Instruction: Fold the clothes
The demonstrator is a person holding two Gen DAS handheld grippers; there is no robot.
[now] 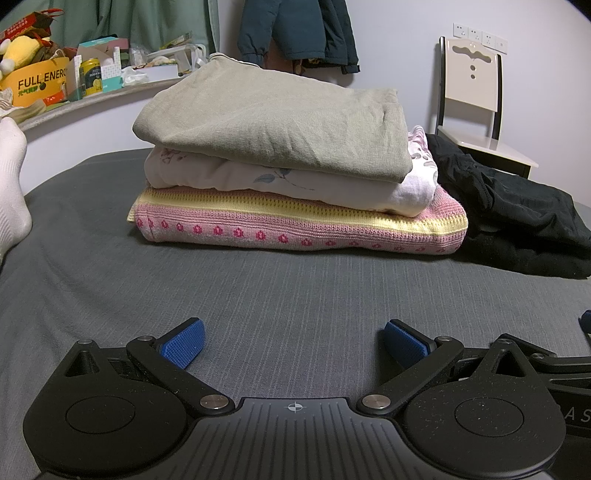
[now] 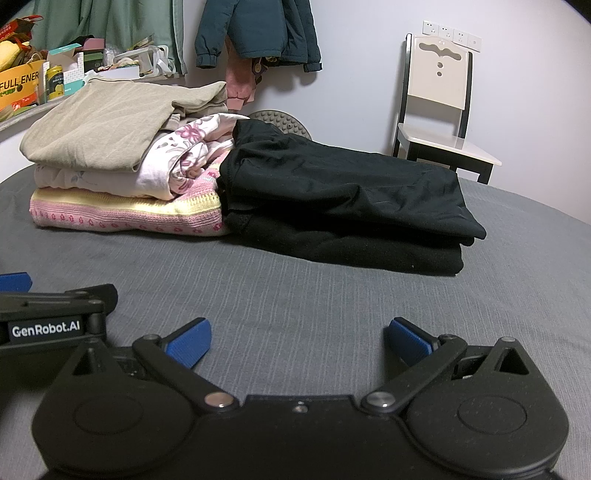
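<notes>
A stack of folded clothes lies on the grey bed sheet (image 1: 295, 295): a beige garment (image 1: 273, 122) on top, a white floral one (image 1: 280, 184) under it, a pink knit with a yellow stripe (image 1: 295, 229) at the bottom. To the right of the stack, folded black clothes (image 2: 343, 195) lie touching it. My left gripper (image 1: 293, 345) is open low over the sheet, well short of the stack, with nothing between its blue pads (image 1: 183, 343). My right gripper (image 2: 299, 341) is likewise open and holds nothing, beside the left gripper's body (image 2: 51, 317).
A foot in a white sock (image 1: 11, 184) rests on the sheet at the left. A cream chair (image 2: 439, 110) stands by the wall at the right. Jackets (image 2: 255, 29) hang on the wall. A cluttered ledge (image 1: 66, 74) with boxes and a can runs behind the bed.
</notes>
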